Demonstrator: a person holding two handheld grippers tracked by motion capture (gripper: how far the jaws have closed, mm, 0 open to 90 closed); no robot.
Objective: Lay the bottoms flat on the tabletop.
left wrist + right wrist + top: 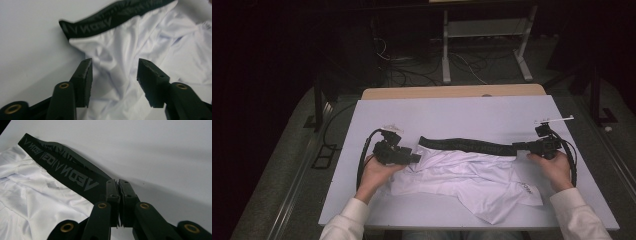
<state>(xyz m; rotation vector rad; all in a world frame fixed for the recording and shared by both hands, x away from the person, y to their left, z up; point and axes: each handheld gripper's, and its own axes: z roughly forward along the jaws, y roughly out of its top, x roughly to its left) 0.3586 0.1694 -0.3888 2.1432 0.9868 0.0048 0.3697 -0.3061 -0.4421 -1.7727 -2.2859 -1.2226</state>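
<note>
the room beyond me is dark: a grey floor with a tangle of cables (412, 67) and a pale metal frame (484, 45) standing behind the table. the table (452, 112) itself is covered by a white surface, with a strip of bare wood along its far edge.

on that surface lie the white shorts (462, 180), crumpled and spread across the middle and near part of the table, between my two hands. their black waistband (467, 145) runs along the far side of the fabric, stretched out nearly straight from left to right, with grey lettering on it.

my right gripper (118, 187) has its jaws clenched together on the right end of the waistband; in the right gripper view the band runs straight into the closed pads. in the high view this gripper sits at the band's right end, my hand behind it.

my left gripper (113, 72) has its jaws released, standing about half apart. they hang over the white fabric just below the left end of the waistband, with cloth showing in the gap beneath them, and the pads (86, 77) press on nothing. in the high view this gripper sits at the left edge of the shorts, beside the band's left end.
</note>
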